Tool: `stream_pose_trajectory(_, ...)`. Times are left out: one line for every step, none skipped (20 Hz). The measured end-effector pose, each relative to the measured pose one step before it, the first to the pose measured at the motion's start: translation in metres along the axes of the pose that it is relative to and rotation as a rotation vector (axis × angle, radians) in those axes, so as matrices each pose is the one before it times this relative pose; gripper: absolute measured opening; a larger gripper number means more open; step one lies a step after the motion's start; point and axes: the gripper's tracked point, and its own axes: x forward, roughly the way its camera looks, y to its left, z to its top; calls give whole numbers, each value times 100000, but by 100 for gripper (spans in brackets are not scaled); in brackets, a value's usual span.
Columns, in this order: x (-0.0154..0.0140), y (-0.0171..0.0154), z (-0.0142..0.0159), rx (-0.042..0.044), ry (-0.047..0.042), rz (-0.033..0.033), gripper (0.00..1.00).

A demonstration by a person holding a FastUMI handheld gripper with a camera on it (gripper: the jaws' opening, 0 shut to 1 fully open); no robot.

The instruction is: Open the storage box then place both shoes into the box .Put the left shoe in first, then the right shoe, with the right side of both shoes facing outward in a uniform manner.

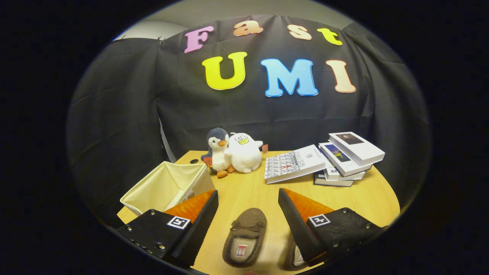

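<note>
Gripper (248, 198): two-finger unit, fingers spread apart, nothing between pads.

Left finger (198, 221): wedge profile, tapers toward far tip; ribbed inner face; textured upper face.

Right finger (296, 221): mirror shape, same ribbing and taper.

Mounts: flat matte plate at near end of each finger, faintly pebbled surface, angular outline.

Fasteners: small round silver screws along plate edges, several on left plate, several on right.

Markings: one square black-and-white fiducial tag (178, 222) on left plate, one matching tag on right plate, each set where plate meets finger.
</note>
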Motion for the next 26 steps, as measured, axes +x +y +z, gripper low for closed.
stream_pose_trajectory(240,-271,-811,576,1881,13,97)
stream_pose_trajectory(337,-310,-908,377,1834,37,97)
stream_pose_trajectory(185,-237,-750,56,1719,62,97)
stream_pose_trajectory(339,-181,-802,-156,1605,13,97)
stream_pose_trajectory(296,-186,-698,-411,1559,90,97)
stream_pose_trajectory(283,-20,-804,-520,1694,269,97)
stream_pose_trajectory(223,-15,-789,-637,1812,402,97)
stream_pose_trajectory(197,25,-752,-766,1651,437,97)
stream_pose_trajectory(174,130,-648,-937,1764,804,97)
stream_pose_trajectory(351,-37,-798,-1155,1701,376,97)
stream_pose_trajectory(300,-77,-631,-1414,1618,-42,97)
stream_pose_trajectory(357,-154,-670,-1407,1468,-203,97)
stream_pose_trajectory(293,-30,-570,-1229,1771,133,97)
stream_pose_trajectory(357,74,-803,-671,2005,377,97)
stream_pose_trajectory(290,34,-537,-209,1557,401,97)
stream_pose_trajectory(385,-12,-581,-187,1415,-35,98)
stream_pose_trajectory(311,44,-467,-487,1654,-11,98)
stream_pose_trajectory(387,26,-592,-779,1633,-143,98)
stream_pose_trajectory(337,-97,-431,-1145,1286,-648,97)
stream_pose_trajectory(380,-170,-502,-1027,1576,-827,97)
stream_pose_trajectory(381,-192,-456,-220,1726,-698,98)
stream_pose_trajectory(532,79,-445,553,1600,-174,98)
stream_pose_trajectory(245,-103,-228,933,1388,-445,97)
stream_pose_trajectory(468,-48,-259,1359,1360,161,97)
stream_pose_trajectory(208,133,-159,1631,1211,643,94)
stream_pose_trajectory(427,-353,-71,666,818,-1454,93)
